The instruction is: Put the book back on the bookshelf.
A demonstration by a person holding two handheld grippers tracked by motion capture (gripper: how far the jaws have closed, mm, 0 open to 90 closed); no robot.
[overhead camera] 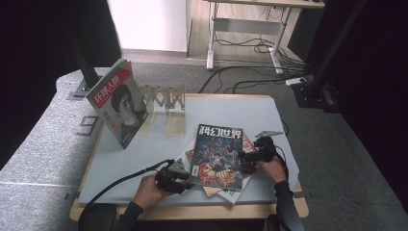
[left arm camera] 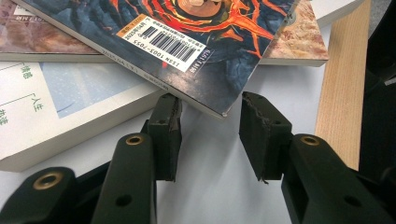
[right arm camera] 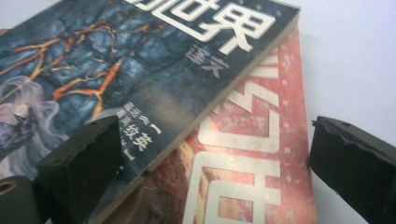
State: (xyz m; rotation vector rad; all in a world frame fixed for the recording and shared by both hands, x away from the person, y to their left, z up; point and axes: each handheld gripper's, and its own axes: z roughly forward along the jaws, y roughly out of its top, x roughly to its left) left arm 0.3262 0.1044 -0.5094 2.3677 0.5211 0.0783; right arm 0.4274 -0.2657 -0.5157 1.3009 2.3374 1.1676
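Lifting the top magazine (overhead camera: 217,156) off the pile near the table's (overhead camera: 144,163) front edge needs care. The left gripper (left arm camera: 210,123) stands released at its corner; the right gripper (right arm camera: 224,154), wide open, straddles its edge. Both should clamp this magazine alone, not the red one (right arm camera: 247,177) beneath.

We read lab or recording studio: black curtains (overhead camera: 43,38), grey carpet (overhead camera: 337,144), loose floor cables (overhead camera: 250,79), metal stand legs (overhead camera: 86,72), desk frame (overhead camera: 276,43) behind surface (overhead camera: 144,159).
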